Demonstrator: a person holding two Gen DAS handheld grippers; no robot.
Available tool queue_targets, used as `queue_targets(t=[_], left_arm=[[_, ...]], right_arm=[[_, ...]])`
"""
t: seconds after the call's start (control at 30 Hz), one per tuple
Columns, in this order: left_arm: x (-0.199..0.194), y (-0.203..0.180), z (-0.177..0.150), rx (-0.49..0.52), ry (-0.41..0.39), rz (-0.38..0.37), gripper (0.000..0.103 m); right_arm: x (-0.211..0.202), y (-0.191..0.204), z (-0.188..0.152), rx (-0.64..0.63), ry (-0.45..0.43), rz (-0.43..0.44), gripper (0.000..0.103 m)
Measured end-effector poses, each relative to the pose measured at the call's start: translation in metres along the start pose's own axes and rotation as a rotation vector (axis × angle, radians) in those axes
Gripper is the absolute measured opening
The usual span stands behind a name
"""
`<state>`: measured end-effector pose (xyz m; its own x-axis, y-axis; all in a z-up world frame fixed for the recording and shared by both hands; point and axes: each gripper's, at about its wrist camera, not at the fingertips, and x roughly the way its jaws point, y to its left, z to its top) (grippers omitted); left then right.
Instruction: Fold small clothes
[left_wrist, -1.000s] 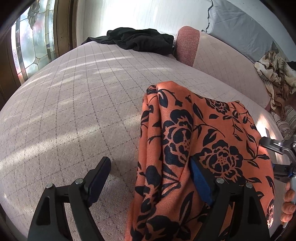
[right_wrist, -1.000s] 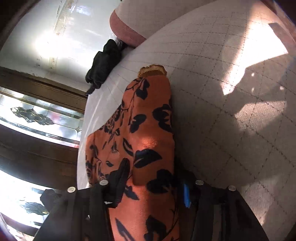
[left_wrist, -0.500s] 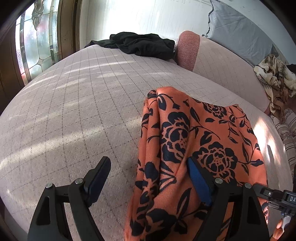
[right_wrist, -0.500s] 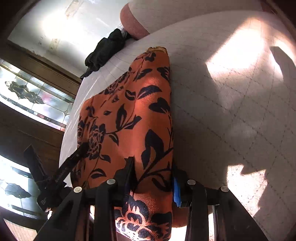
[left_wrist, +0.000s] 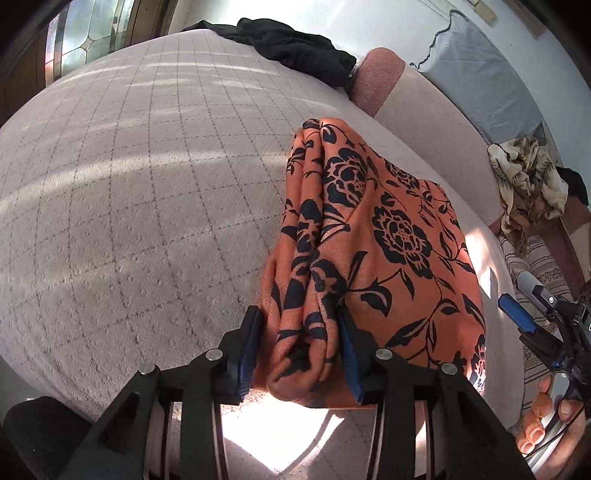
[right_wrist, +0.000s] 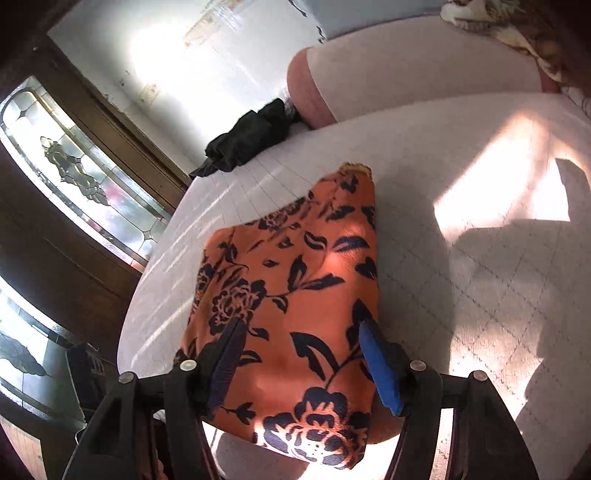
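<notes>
From the left wrist view, the left gripper (left_wrist: 301, 345) is squeezing a thick bundle of the orange flowered cloth (left_wrist: 373, 236), its fingers (left_wrist: 248, 347) pressing in on the stacked layers at the near edge. The cloth is lying folded on the quilted bed (left_wrist: 122, 192), well apart from the black garment (left_wrist: 291, 46) by the far cushion. The right gripper (left_wrist: 524, 306) is showing at the right edge, clear of the cloth. I think the layers could be sliding apart if that bundle is lifted, since only the outer folds are being pinched.

From the right wrist view, the right gripper's fingers (right_wrist: 380, 363) are standing spread, straddling the near end of the cloth (right_wrist: 295, 280) without clamping it. The far corner is resting flat on the bed (right_wrist: 461, 258). With one side unheld, the cloth is likely sagging or twisting on any pull, spoiling the fold; dragging could also be rumpling it against the quilt.
</notes>
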<state>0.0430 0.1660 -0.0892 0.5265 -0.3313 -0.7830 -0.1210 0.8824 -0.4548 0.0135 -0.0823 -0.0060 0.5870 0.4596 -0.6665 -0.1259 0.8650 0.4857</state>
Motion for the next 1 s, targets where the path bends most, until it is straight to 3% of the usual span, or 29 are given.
queue_targets(t=[0.07,0.13,0.23,0.3,0.37,0.4,0.43,0.53,0.67,0.73,0.8,0.87,0.97,1.0], left_arm=[[-0.011,0.000,0.003,-0.016,-0.009,-0.029,0.044],[-0.024,-0.004,0.014,0.004,-0.043,-0.073,0.055],[-0.019,-0.013,0.048,0.035,-0.057,-0.109,0.058],[0.001,-0.018,0.074,0.056,-0.037,-0.091,0.057],[0.034,-0.018,0.096,0.059,0.030,-0.085,0.042],[0.050,-0.011,0.104,0.052,0.070,-0.055,0.025],[0.062,-0.005,0.110,0.024,0.088,-0.039,0.024],[0.070,0.019,0.119,-0.078,0.099,-0.119,0.024],[0.051,0.018,0.108,-0.062,0.079,-0.117,0.025],[0.030,0.013,0.095,-0.047,0.052,-0.094,0.036],[0.010,0.001,0.075,-0.021,0.017,-0.110,0.055],[-0.005,-0.018,0.053,0.031,-0.015,-0.110,0.062],[-0.005,-0.028,0.025,0.092,-0.040,-0.056,0.062],[0.005,-0.022,0.019,0.094,0.000,-0.012,0.043]], right_arm=[[0.007,0.010,0.006,-0.008,0.019,0.060,0.068],[0.028,0.013,0.006,0.004,0.083,0.125,0.069],[0.068,0.012,-0.006,0.034,0.176,0.140,0.070],[0.068,0.011,-0.011,0.032,0.143,0.154,0.070],[0.069,0.009,-0.011,0.039,0.145,0.166,0.070],[0.069,0.008,-0.011,0.046,0.149,0.172,0.070],[0.069,0.008,-0.011,0.046,0.151,0.176,0.070],[0.069,0.006,-0.012,0.031,0.155,0.186,0.070],[0.071,0.003,-0.015,0.037,0.147,0.194,0.070],[0.069,0.002,-0.016,0.051,0.141,0.199,0.070],[0.067,0.001,-0.015,0.062,0.143,0.199,0.070],[0.064,0.002,-0.013,0.080,0.146,0.192,0.070],[0.051,0.009,-0.013,0.096,0.130,0.196,0.071],[0.046,0.011,-0.015,0.093,0.120,0.208,0.071]])
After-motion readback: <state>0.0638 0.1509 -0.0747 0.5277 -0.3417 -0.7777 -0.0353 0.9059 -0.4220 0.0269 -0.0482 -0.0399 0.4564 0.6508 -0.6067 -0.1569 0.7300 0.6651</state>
